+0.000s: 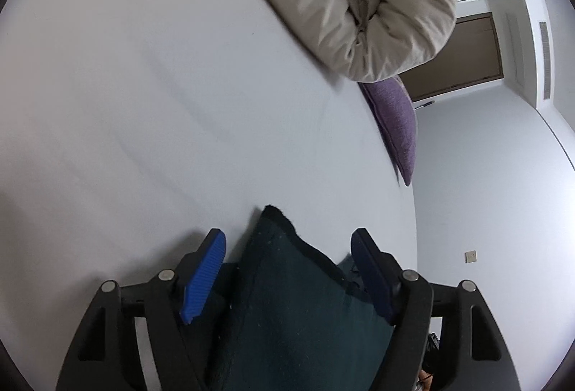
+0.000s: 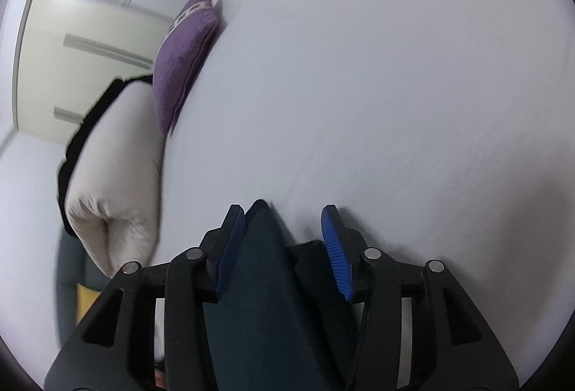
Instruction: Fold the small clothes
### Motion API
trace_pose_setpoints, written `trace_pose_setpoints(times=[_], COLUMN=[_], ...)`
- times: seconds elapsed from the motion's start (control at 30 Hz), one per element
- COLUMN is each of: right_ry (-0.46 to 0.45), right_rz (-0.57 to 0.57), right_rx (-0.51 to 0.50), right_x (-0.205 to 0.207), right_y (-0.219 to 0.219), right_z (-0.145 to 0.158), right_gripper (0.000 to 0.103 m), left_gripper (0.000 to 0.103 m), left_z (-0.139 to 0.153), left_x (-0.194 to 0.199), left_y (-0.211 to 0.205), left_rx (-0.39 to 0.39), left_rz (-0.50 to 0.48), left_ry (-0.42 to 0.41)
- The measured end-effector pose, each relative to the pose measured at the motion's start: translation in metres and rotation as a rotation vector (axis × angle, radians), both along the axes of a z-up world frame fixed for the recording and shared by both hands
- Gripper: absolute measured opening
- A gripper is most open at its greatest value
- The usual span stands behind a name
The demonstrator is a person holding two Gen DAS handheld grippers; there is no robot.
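Dark teal garment (image 1: 287, 301) lies on the white bed sheet (image 1: 143, 103), its corners poking forward between both grippers: left gripper (image 1: 287, 247) spread wide, right gripper (image 2: 284, 229) parted, neither pinching cloth.

Lighting is soft, even and kinda cool, no glare anywhere. Both fisheye views bend hard at the edges with a dark vignette ring. The beige duvet (image 2: 118, 175) smears with motion blur, and faint shadows sit under the blue pads (image 2: 336, 254).
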State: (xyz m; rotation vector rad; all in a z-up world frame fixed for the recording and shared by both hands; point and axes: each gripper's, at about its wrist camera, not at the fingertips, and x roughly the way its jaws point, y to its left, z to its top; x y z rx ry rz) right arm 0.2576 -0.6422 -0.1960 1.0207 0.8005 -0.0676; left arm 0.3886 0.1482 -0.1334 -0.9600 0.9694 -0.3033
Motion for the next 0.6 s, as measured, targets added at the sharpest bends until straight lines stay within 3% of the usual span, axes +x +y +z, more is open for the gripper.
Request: trace_pose_setpoints(times=[0.27, 0.4, 0.53, 0.6], right_ry=[-0.047, -0.087, -0.087, -0.060], right_rz=[0.210, 0.373, 0.478, 0.479], right_rx=[-0.234, -0.331, -0.324, -0.326], right_x=[-0.011, -0.031, -0.046, -0.047], right_y=[0.065, 0.121, 0.151, 0.153], right_z=[0.037, 0.047, 0.035, 0.024], right_gripper=[0.044, 0.044, 0.044, 0.044], left_gripper=[0.074, 0.073, 0.059, 0.048], left_z=[0.029, 0.031, 0.016, 0.005], left_x=[-0.045, -0.062, -0.064, -0.069], left_y=[-0.015, -0.041, -0.051, -0.045], left_rx=[0.142, 0.276, 0.403, 0.402], left_rz=[-0.055, -0.132, -0.150, -0.142], left_ry=[-0.099, -0.124, -0.089, -0.064])
